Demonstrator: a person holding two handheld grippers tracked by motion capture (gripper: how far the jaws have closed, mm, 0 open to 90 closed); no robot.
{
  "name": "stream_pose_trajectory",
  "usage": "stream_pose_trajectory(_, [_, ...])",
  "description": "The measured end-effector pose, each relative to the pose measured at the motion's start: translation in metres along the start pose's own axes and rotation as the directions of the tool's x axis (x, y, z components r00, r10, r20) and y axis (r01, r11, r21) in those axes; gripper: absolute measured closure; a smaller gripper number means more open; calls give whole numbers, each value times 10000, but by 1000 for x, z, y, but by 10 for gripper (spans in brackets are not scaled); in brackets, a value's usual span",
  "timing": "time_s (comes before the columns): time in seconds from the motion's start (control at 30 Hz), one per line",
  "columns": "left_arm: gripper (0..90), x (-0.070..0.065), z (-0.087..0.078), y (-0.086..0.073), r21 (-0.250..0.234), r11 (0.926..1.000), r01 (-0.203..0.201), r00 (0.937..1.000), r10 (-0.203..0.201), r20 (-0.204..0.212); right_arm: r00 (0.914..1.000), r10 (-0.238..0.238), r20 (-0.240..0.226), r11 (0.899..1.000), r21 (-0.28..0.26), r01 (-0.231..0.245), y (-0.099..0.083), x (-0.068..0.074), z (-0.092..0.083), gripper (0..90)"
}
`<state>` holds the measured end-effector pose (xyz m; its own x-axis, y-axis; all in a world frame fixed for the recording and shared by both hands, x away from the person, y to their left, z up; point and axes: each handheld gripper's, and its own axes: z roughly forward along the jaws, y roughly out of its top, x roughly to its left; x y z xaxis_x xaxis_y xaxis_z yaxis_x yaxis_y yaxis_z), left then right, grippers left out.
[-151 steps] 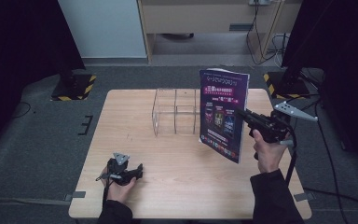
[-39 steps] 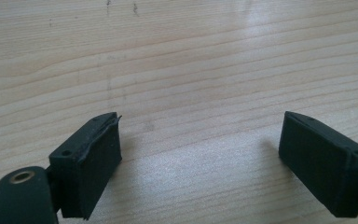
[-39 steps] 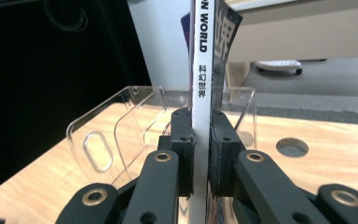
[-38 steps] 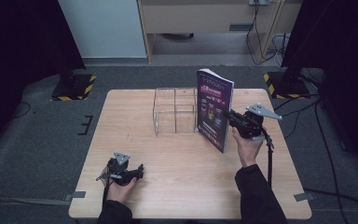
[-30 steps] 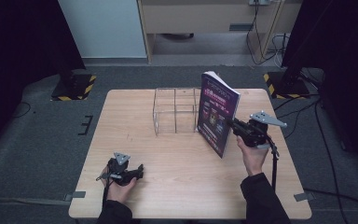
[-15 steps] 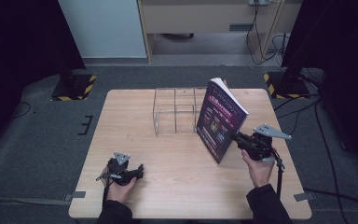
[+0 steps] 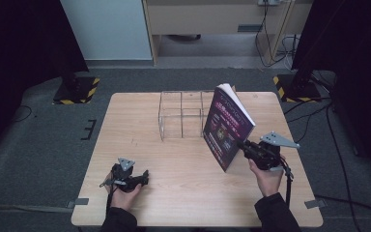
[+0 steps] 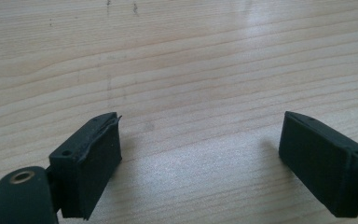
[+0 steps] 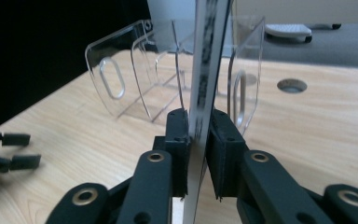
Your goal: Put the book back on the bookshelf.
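Observation:
A dark purple book [image 7: 228,125] hangs tilted above the table, its top leaning toward the far right. My right gripper [image 7: 246,145] is shut on the book's spine edge [image 9: 205,84], which runs up between the two black jaws in the right gripper view. Behind the book stands a clear acrylic divider rack [image 7: 181,115] [image 9: 135,79] with several slots. My left gripper [image 7: 142,177] rests on the table near the front left, open, with bare wood between its pads [image 8: 91,161].
The wooden table [image 7: 145,145] has a round cable hole [image 9: 291,85] near its far right. Beyond the table's far edge are dark floor, stand bases with yellow-black stripes [image 7: 77,89] and cables.
My right gripper has drawn the book away from the rack, toward the front right, and tilted it more. The left gripper has not moved.

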<state>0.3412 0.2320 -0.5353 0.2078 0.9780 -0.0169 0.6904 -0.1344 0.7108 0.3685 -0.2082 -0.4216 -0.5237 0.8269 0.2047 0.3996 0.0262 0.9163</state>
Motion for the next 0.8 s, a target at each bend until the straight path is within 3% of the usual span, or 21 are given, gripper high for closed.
stream_pose_trajectory(0.03, [118,2,1,1,-131,9996,-253,9997,252,-60,10000,7,-7,10000,-46,-7,3,0,1,772])
stream_pose_trajectory(0.4, [119,2,1,1,-131,9996,-251,9997,251,-57,9994,51,332,9998,-210,-44,32,-1,11,770])
stream_pose_trajectory(0.43, [118,2,1,1,-132,9996,-252,9997,251,-54,9992,82,383,9998,-191,-75,33,-1,12,784])
stream_pose_trajectory(0.47, [118,0,0,0,5,10000,-1,10000,1,8,9990,105,441,9998,-166,-98,34,-1,12,794])
stream_pose_trajectory(0.5, [118,2,1,1,-129,9996,-254,9997,253,-53,9987,164,480,9998,-132,-158,35,-1,13,805])
stream_pose_trajectory(0.53, [118,0,0,0,6,10000,-14,10000,14,6,9984,198,527,9998,-102,-193,35,-1,13,816])
stream_pose_trajectory(0.57, [118,2,1,1,-130,9996,-252,9997,251,-54,9981,236,574,9997,-77,-232,35,-1,13,819])
stream_pose_trajectory(0.63, [118,2,1,1,-129,9996,-257,9997,256,-52,9977,314,598,9995,-72,-310,35,0,13,824])
stream_pose_trajectory(0.67, [118,0,0,0,5,10000,-15,10000,15,7,9974,346,626,9994,-72,-343,35,1,13,825])
stream_pose_trajectory(0.7, [118,2,1,1,-131,9996,-256,9997,255,-52,9973,322,661,9994,-102,-316,35,1,13,826])
stream_pose_trajectory(0.8, [118,2,1,1,-131,9996,-252,9997,251,-50,9968,298,736,9994,-189,-285,35,5,14,828])
